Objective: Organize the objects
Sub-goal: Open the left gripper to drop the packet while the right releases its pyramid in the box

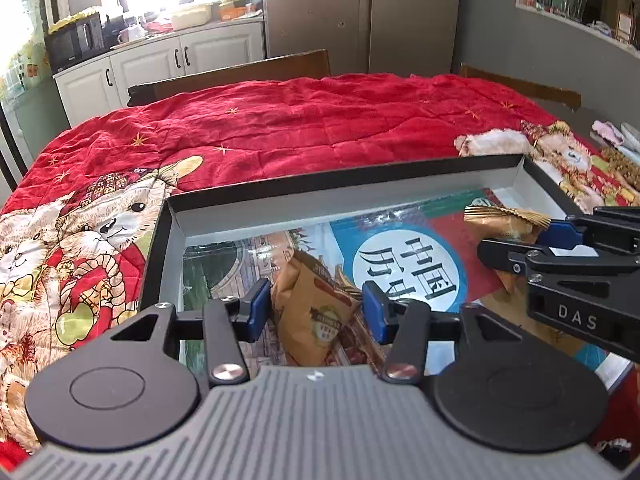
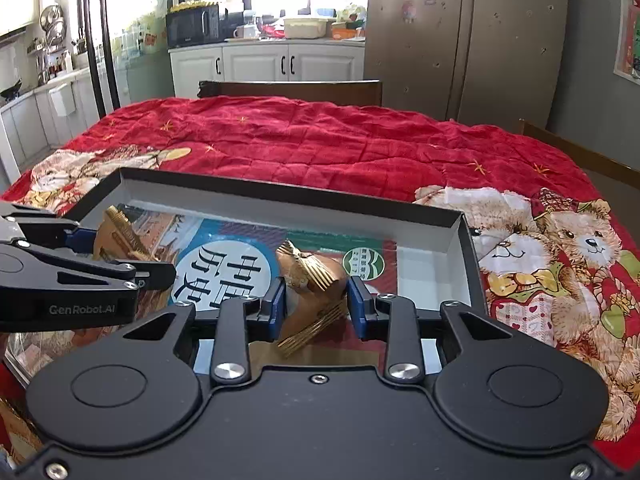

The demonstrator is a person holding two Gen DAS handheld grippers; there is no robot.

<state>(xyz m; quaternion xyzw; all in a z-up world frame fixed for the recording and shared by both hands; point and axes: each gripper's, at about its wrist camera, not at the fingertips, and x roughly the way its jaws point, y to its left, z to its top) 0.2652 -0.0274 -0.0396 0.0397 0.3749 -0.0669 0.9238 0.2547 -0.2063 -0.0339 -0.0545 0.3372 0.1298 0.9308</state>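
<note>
A black shallow box (image 1: 172, 216) (image 2: 460, 220) with a white inner wall lies on the red quilt; a printed sheet covers its floor. My left gripper (image 1: 316, 308) sits over the box with an orange-brown snack packet (image 1: 312, 312) between its blue pads, jaws close around it. My right gripper (image 2: 316, 304) holds a second brown packet with gold crimped edges (image 2: 316, 292) between its pads, over the box's right half. Each gripper shows in the other's view: the right one (image 1: 520, 244) and the left one (image 2: 104, 256).
The red quilt with teddy-bear prints (image 1: 280, 132) covers the table around the box. Wooden chair backs (image 1: 240, 76) stand behind the table. Kitchen cabinets (image 2: 260, 64) and a fridge (image 2: 460, 40) are further back. Some cloth items (image 1: 616, 136) lie at the far right.
</note>
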